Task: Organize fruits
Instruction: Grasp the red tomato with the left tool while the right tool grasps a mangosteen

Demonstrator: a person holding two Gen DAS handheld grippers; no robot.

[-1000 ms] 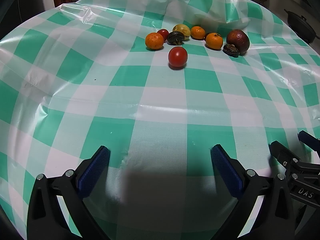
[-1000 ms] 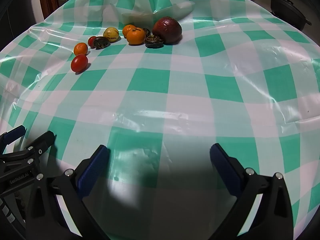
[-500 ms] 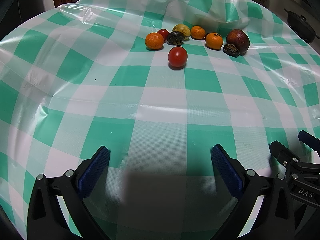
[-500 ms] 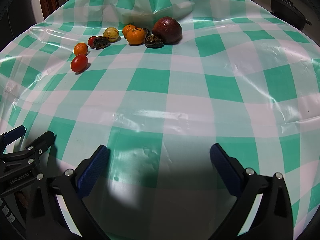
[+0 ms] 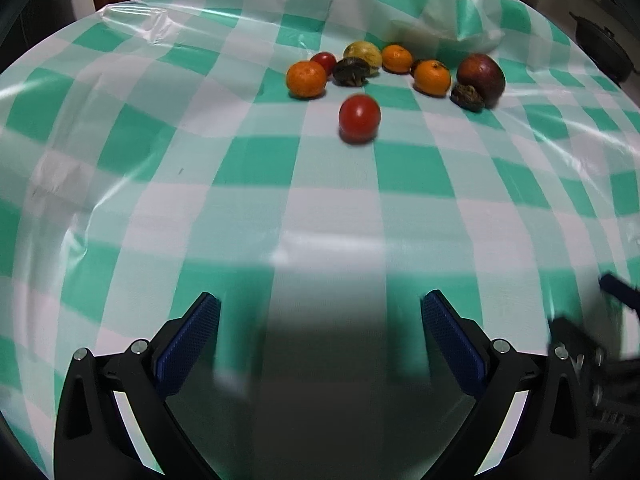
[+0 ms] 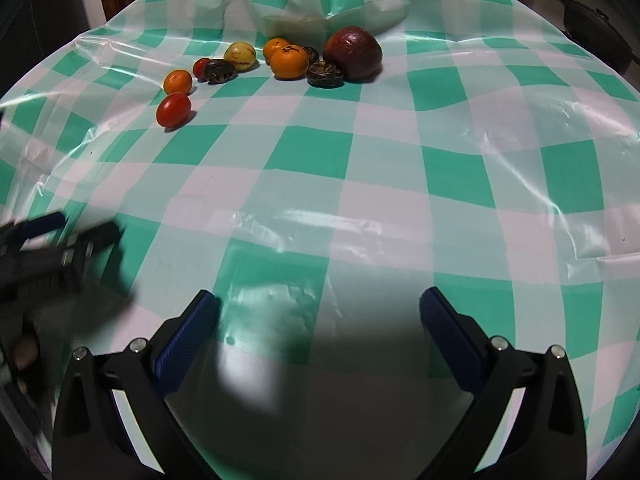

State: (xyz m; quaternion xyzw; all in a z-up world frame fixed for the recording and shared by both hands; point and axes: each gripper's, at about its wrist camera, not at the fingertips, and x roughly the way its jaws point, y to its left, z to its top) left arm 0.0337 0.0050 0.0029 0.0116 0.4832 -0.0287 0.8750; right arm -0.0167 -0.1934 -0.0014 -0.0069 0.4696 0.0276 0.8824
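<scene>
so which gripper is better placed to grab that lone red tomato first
Left, probably. The red tomato sits almost dead ahead of the open left gripper, in line with the gap between its fingers. For the right gripper, also open, it lies far off to the left, so that one would have to swing across.

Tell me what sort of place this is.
Probably a home kitchen or dining area: a table under a green-checked plastic tablecloth, a dark lidded pot on a counter behind, and loose fruit such as a tomato.

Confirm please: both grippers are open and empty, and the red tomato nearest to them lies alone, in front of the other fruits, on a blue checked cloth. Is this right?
Nearly. The cloth is green and white checked, not blue, as the left wrist view shows. The rest holds: the left gripper and right gripper are open and empty, and the red tomato lies alone before the other fruits.
</scene>
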